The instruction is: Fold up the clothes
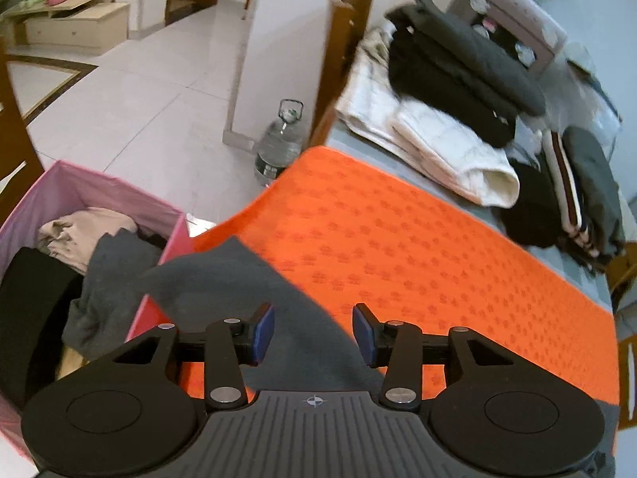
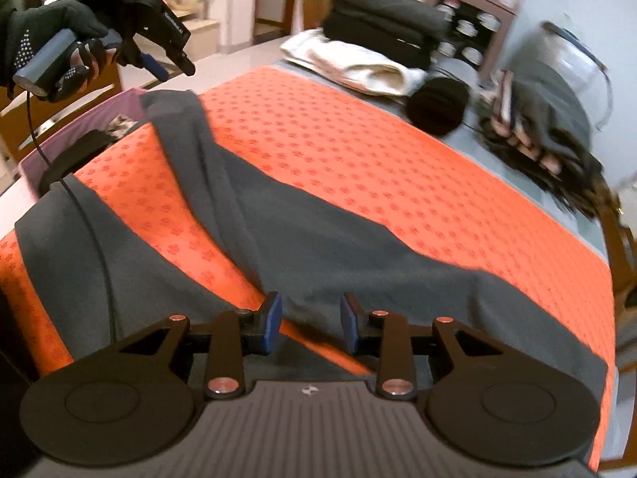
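Observation:
A dark grey garment (image 2: 318, 239) lies loosely spread and creased across the orange patterned mat (image 2: 358, 151). One end of it trails over the mat's edge into the pink bin (image 1: 99, 187). In the left wrist view my left gripper (image 1: 314, 332) hovers over a strip of the grey garment (image 1: 254, 279); its blue pads stand apart and do not touch the cloth. My right gripper (image 2: 311, 322) is open just above the garment's near fold, gripping nothing. A gloved hand (image 2: 59, 24) holds the left gripper (image 2: 171, 65) up at the far left.
The pink bin holds beige, black and grey clothes. Folded white clothes (image 1: 450, 147) and dark clothes (image 1: 458, 71) are stacked at the table's far end, beside a black roll (image 2: 438, 103) and a striped pile (image 1: 569, 191). A water bottle (image 1: 278, 147) stands on the floor by a wooden chair (image 1: 346, 40).

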`<state>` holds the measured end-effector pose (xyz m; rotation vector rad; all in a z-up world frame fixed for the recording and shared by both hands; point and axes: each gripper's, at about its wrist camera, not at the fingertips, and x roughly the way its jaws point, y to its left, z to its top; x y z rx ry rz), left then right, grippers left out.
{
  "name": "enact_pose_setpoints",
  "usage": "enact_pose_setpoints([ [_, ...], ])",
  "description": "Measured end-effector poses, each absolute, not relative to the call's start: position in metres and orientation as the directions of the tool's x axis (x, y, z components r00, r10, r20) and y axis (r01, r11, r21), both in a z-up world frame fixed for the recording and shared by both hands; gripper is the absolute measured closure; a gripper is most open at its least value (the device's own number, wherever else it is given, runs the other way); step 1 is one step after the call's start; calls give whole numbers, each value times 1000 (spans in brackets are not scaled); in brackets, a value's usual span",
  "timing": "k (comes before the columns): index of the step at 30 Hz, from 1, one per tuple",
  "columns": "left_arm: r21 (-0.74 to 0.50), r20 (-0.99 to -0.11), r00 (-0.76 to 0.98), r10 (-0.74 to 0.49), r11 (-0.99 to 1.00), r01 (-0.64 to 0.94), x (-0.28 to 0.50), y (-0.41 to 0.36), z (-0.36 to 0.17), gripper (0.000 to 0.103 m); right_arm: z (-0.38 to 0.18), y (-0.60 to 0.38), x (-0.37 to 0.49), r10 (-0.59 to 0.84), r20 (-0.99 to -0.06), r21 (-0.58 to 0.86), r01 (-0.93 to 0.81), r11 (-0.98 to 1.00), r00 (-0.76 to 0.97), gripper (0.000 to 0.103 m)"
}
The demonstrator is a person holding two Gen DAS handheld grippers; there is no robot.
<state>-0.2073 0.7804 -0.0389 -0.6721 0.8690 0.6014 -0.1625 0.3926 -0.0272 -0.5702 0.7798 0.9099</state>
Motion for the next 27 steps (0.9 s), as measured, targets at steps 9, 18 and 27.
enact_pose_setpoints([
  [9,-171,-928,339,151,636,-752,-153,779,-67,54,-31,352,-168,428,-792,-90,-777,623,435,64],
  [18,-122,-931,298,211,591,-798,-160,777,-70,97,-34,336,-166,411,-793,-69,-737,672,449,64],
  [27,-484,-726,653,216,513,-709,-196,782,-7,98,-44,333,-135,380,-810,-78,-725,684,446,64],
])
